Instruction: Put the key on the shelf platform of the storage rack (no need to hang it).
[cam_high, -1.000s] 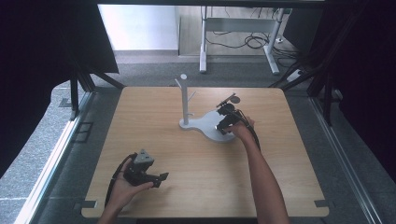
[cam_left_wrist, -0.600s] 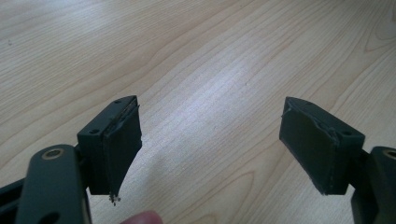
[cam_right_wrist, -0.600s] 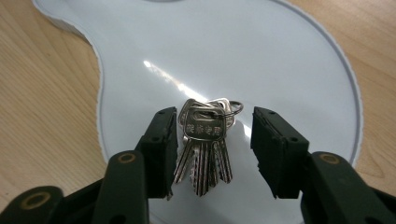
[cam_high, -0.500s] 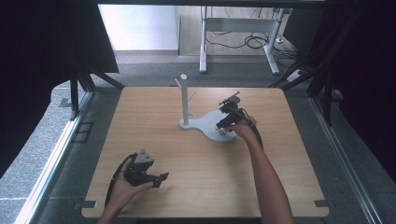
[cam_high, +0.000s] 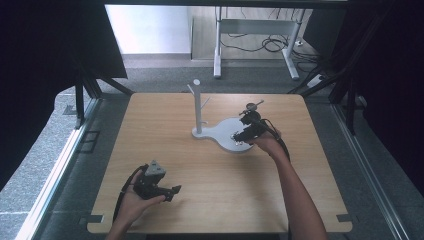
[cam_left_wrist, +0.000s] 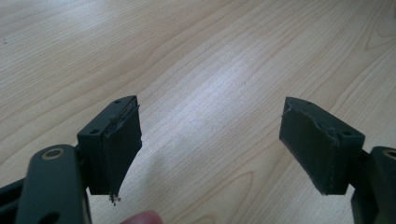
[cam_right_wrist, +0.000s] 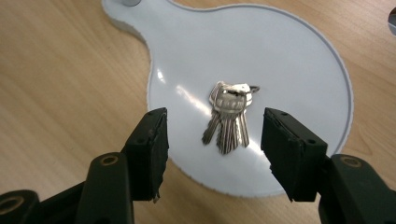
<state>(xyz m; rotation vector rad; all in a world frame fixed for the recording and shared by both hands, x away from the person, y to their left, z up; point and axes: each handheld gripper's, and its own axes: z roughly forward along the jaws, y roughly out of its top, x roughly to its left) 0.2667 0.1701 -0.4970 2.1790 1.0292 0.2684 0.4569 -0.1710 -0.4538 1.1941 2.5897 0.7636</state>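
Observation:
A bunch of silver keys (cam_right_wrist: 229, 116) lies flat on the round white tray (cam_right_wrist: 289, 60) of a stand. The stand's tray (cam_high: 224, 131) carries a white post (cam_high: 197, 105) with pegs at its far left end. My right gripper (cam_right_wrist: 215, 116) hangs just above the keys. Its jaws have just been opening and stand apart, with the keys below the gap and untouched. In the high view the right gripper (cam_high: 244, 135) is over the tray's near right part. My left gripper (cam_left_wrist: 210, 102) is open over bare wood, and in the high view the left gripper (cam_high: 172, 191) rests near the table's front left.
The wooden table (cam_high: 165, 130) stands on grey floor. Black frame bars (cam_high: 80, 97) flank its far corners. A white desk frame (cam_high: 255, 27) with cables stands beyond the far edge. A fingertip (cam_left_wrist: 142, 218) shows at the bottom of the left gripper view.
The right gripper has drawn back a little from the tray's middle, toward the person and to the right. The left hand and its gripper have stayed put.

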